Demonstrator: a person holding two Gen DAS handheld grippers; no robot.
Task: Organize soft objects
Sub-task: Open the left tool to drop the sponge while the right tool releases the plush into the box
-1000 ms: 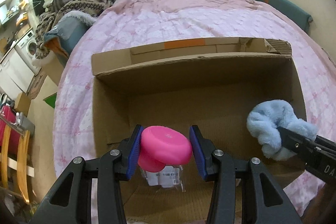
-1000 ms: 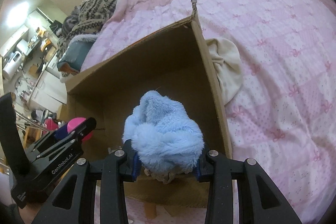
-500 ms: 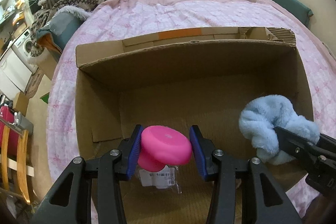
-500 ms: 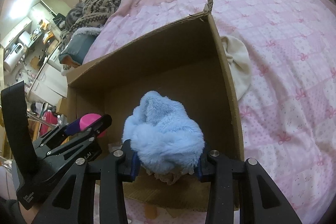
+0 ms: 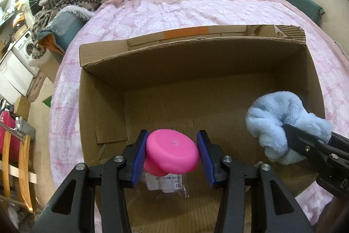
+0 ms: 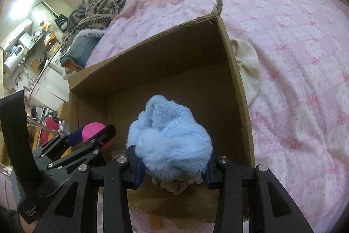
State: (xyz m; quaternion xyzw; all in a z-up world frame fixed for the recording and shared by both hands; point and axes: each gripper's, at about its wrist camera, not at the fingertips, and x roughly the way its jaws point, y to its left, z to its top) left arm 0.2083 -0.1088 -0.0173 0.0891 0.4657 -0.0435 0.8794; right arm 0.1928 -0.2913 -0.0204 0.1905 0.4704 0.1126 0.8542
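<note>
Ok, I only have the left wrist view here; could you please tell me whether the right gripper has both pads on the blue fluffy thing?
Observer: Yes. In the right wrist view the blue fluffy item is squeezed between both pads of the right gripper, over the open cardboard box.
Operator: Thank you. Is anything lying outside the box on that side?
Observer: A cream cloth lies on the pink bedspread, against the box's outer right wall.
Operator: And is anything under the blue item?
Observer: Some beige frilly fabric shows beneath it; whether it belongs to the item, I cannot tell.
</note>
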